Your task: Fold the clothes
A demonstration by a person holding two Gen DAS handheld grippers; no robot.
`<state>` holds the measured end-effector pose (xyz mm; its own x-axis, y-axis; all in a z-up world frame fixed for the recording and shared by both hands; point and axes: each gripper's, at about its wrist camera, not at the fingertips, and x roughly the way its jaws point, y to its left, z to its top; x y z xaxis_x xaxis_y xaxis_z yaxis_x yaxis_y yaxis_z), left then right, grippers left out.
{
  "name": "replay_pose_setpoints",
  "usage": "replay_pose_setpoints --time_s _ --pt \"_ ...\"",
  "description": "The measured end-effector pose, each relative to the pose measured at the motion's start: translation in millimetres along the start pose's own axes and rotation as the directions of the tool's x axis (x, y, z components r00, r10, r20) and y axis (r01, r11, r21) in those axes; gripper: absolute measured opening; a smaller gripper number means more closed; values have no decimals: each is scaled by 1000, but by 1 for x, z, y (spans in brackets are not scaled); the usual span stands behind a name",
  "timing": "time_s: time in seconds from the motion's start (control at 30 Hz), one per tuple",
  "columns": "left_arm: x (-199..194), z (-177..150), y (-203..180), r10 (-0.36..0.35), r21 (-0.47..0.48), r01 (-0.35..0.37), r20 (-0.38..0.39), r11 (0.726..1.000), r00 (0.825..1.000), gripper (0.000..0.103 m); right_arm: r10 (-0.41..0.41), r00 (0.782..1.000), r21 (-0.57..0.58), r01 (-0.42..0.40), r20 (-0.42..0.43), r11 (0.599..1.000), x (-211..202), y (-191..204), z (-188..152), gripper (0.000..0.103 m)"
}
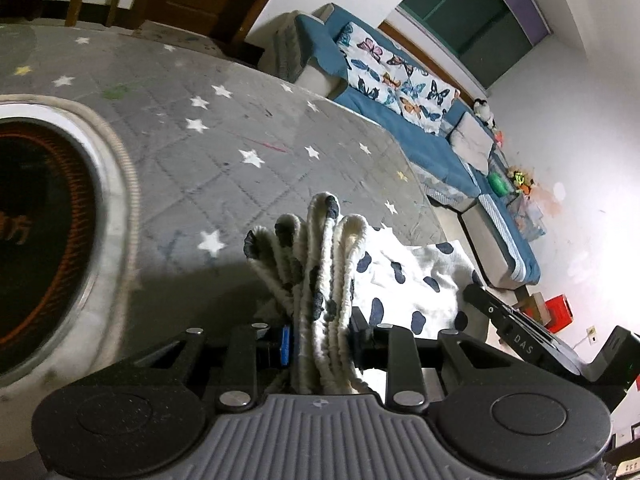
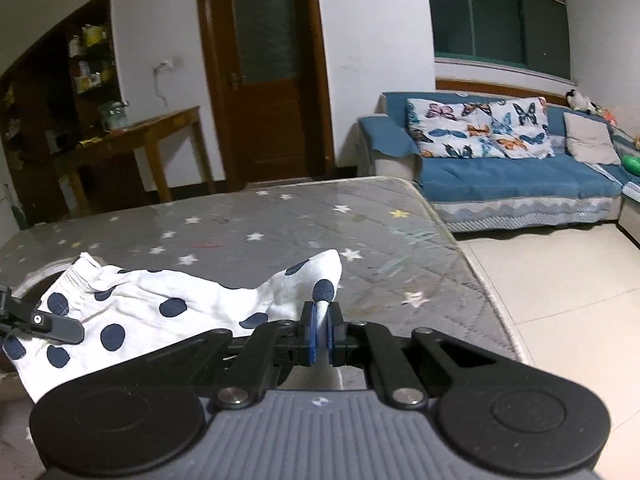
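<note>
Clearly soft and light: white garment (image 2: 132,312) with dark dots, draped limp over the starred grey tabletop (image 2: 280,232), sagging between two grips. Left gripper (image 1: 320,344) clamped on the bunched, ribbed waistband edge, jaws partly apart around thick folds. Right gripper (image 2: 320,332) pinched tight on a thin corner, pads nearly pressed together. Likely to slump and crease if slackened; best held at hems and corners, kept taut

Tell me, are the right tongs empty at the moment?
No, the right tongs are shut on a corner of the white garment with navy dots, pinched between their blue pads.
</note>
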<state>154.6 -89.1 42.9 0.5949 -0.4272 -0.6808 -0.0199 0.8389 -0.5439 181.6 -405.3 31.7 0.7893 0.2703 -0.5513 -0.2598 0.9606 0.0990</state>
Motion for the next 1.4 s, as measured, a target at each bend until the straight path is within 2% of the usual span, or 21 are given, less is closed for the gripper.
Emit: replay_pose_setpoints --time_s 0.13,0.2,0.33,0.4,0.53,0.6,0.7,0.83,0.9,1.4 --pt "21 -1 -7 46 42 -45 -17 998 999 33 -44 998 16 45 -48 999 24 -15 -5 8" --pt "27 -3 -8 81 72 -80 -19 994 997 39 -59 996 19 61 -71 998 33 -20 -11 15" --pt "27 -7 -11 135 121 -134 -6 984 991 50 -55 997 32 57 -63 998 32 -26 -19 22" --pt "25 -7 -15 156 149 -155 6 977 988 55 -47 998 30 48 -52 998 26 -25 -21 40" --pt "19 -12 -28 185 204 -190 46 960 982 68 -5 999 -10 5 -38 1000 11 -12 -24 56" --pt "17 -12 -33 206 230 -216 68 949 976 70 17 999 -23 -18 -42 1000 5 -3 -28 68" --pt "14 -12 -40 213 255 -229 91 939 973 75 50 998 -41 -52 -48 998 -2 7 -34 72" --pt "18 -8 -45 233 281 -255 110 925 966 76 79 995 -67 -84 -62 994 -11 20 -43 76" --pt "21 -5 -46 243 289 -267 117 919 963 76 78 995 -84 -84 -68 993 -14 26 -48 80" --pt "51 11 -29 331 293 -345 100 892 938 77 47 992 -145 -65 -121 987 -20 38 -81 91"
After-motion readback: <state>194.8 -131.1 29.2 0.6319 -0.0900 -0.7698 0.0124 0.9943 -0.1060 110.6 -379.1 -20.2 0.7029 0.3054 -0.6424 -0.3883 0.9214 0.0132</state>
